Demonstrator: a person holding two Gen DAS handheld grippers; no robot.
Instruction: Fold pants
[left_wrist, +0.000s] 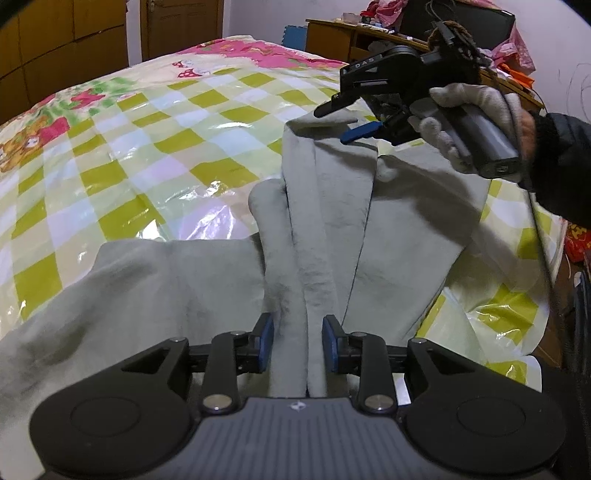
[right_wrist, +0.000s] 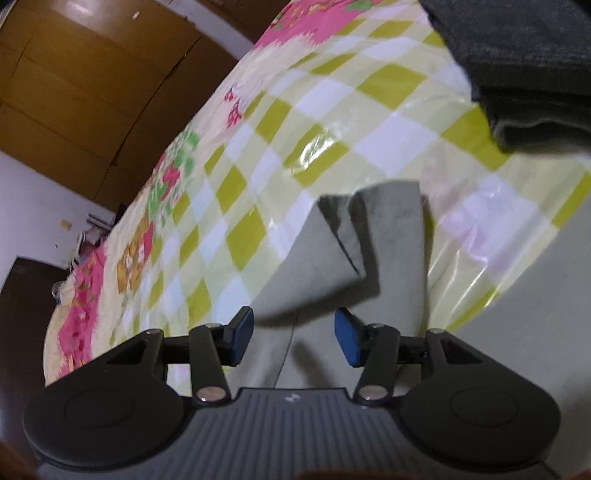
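Grey pants (left_wrist: 325, 221) spread near the bed's (left_wrist: 147, 147) right edge. Left gripper (left_wrist: 297, 343) narrow, straddling a fabric ridge, pads not pressing. Right gripper (right_wrist: 294, 338) parted, empty, over a leg end. Risk: pinching one layer only, dragging the fold crooked.

The white letters "D A S" can be read on the black plastic body of the right claw (left_wrist: 351, 120), as seen from the left wrist view. No other legible text is found.
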